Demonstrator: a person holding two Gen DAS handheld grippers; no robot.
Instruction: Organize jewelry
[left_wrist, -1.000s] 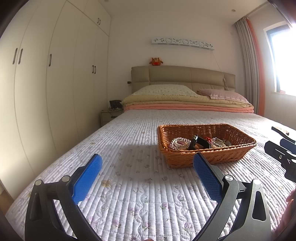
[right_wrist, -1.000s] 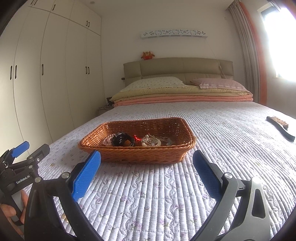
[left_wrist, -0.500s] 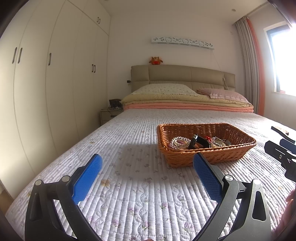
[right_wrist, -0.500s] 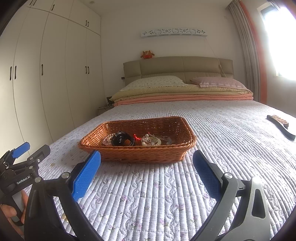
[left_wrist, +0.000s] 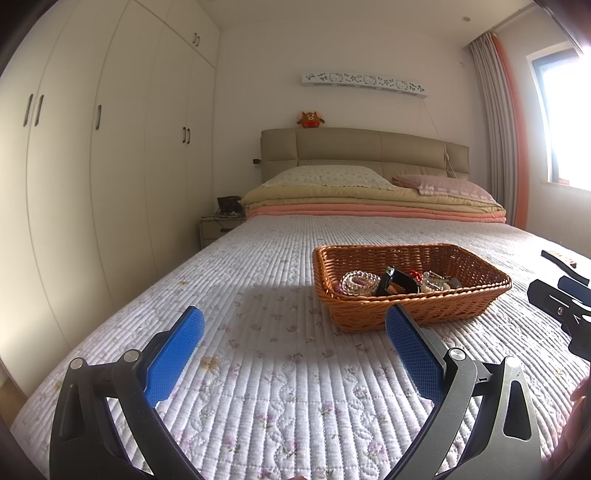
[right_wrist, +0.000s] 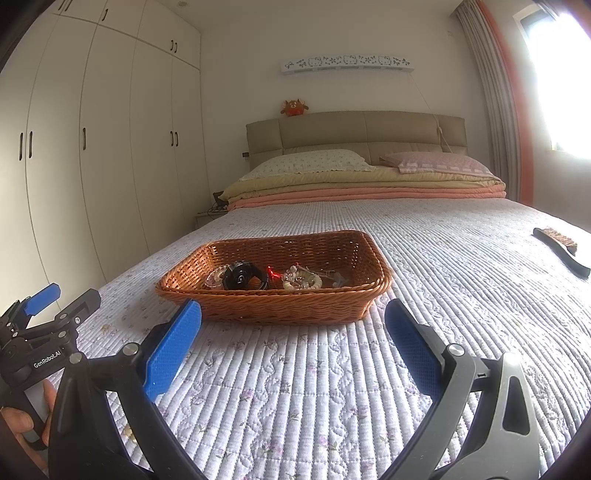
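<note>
Little is changed since earlier: both the left tool (left_wrist: 293, 326) and right tool (right_wrist: 293, 321) are held low, jaws apart, before the wicker basket (right_wrist: 273, 306) on the bed (right_wrist: 461, 258).

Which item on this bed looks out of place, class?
The black-handled brush lies loose on the quilt near the window side, apart from the wicker basket that holds the jewelry. Nothing looks spilled or damaged.

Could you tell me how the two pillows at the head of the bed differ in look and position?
The left pillow is cream with a fine speckled print; the right pillow is dusty pink with a checked border. The left pillow lies nearer the wardrobe side, the right pillow nearer the window. Both rest flat on the folded blankets before the headboard.
</note>
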